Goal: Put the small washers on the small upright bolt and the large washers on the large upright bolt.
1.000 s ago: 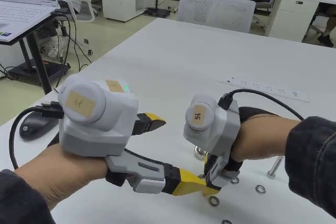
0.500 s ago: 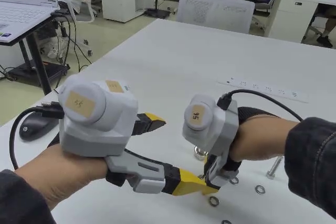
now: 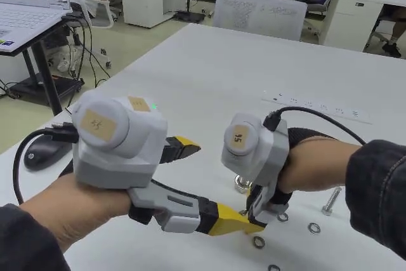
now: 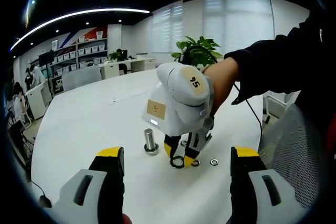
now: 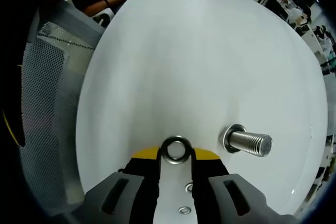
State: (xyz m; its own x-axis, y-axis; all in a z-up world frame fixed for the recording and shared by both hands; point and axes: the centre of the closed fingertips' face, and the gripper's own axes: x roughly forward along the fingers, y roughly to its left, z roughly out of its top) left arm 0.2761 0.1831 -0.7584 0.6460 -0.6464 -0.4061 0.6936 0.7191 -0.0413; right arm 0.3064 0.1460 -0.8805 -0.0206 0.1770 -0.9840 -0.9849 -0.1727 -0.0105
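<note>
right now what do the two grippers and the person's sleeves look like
Both are pale grey with rounded housings and yellow-tipped jaws. The left gripper has tan stickers, a small green light and a black cable. The right gripper has a tan sticker reading 95 and its own black lead. The sleeves are dark and denim-like.

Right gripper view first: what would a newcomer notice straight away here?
The right gripper is shut on a large washer, with the large upright bolt standing close by on the white table. In the head view the left gripper hangs open nearby, holding nothing.
</note>
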